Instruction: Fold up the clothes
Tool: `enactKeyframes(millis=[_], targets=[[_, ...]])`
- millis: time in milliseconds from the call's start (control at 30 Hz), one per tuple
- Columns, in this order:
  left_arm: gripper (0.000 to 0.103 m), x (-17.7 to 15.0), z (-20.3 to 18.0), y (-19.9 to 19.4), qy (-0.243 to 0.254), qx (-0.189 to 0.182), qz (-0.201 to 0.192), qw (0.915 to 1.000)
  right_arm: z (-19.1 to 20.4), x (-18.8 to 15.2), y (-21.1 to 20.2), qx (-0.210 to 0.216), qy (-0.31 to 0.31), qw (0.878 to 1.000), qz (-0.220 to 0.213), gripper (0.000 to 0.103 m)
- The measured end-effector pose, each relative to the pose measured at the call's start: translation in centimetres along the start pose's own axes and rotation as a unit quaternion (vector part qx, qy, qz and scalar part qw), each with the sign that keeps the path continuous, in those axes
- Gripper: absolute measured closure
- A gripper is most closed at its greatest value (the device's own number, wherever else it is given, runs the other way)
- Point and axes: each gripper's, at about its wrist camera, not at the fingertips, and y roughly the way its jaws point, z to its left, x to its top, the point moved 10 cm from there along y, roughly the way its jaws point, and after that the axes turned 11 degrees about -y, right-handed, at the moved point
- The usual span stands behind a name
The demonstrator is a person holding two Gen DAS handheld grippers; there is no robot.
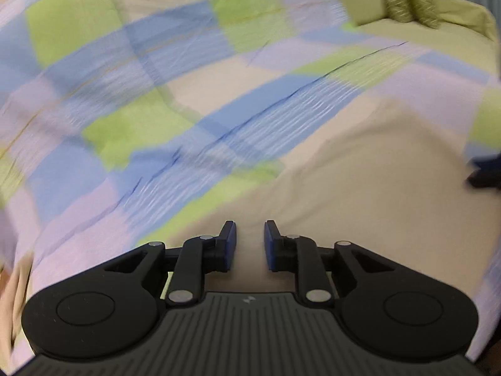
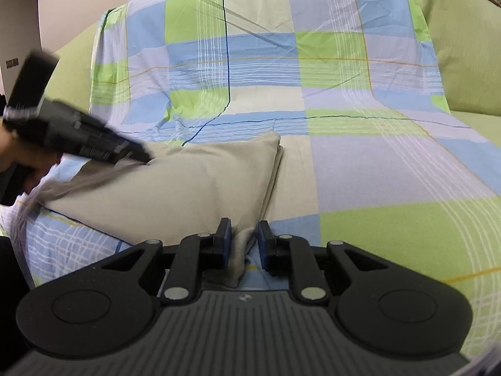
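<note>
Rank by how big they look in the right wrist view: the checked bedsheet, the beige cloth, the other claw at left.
1. checked bedsheet
2. beige cloth
3. other claw, blurred, and nearness to the camera distorts apparent size.

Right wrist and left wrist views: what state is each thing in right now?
Beige garment: folded, lying on the checked sheet.
Right gripper: shut on the garment's near corner.
Left gripper: open, nothing between its fingers, above the garment.
Checked sheet: spread out, creased.

A checked bedsheet (image 2: 313,94) in blue, green, lilac and cream covers the bed; green pillows (image 2: 463,47) lie beside its far edge.
</note>
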Motion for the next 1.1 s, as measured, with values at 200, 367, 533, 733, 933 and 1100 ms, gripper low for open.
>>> enactKeyframes(millis=[200,367,533,733,933,1100], targets=[[0.078,0.7,0.1,-4.1,-0.008,0.005,-0.017,0.9998,0.5,1.8,-1.2,-0.011,-0.035,0.999,0.019,0.084],[0.079,-1.9,-1.8,-5.1,-0.007,-0.018,0.003,0.9998,3.3,2.4,-2.6,0.015,-0.064,0.998,0.015,0.077],[0.081,-3.0,-2.5,-6.6,-0.007,-0.022,0.003,0.9997,4.6,1.7,-2.8,0.006,-0.083,0.996,0.037,0.076],[0.081,-3.8,-3.1,-8.6,0.003,-0.025,-0.002,0.9997,6.2,2.0,-4.3,-0.002,-0.137,0.99,0.042,0.076],[0.077,-4.8,-3.7,-10.2,0.026,-0.026,-0.01,0.9993,7.2,2.3,-4.6,-0.011,-0.183,0.982,0.052,0.075],[0.051,-6.1,-6.8,-12.3,0.148,-0.049,-0.062,0.9858,7.7,2.3,-4.4,-0.02,-0.226,0.972,0.065,0.074]])
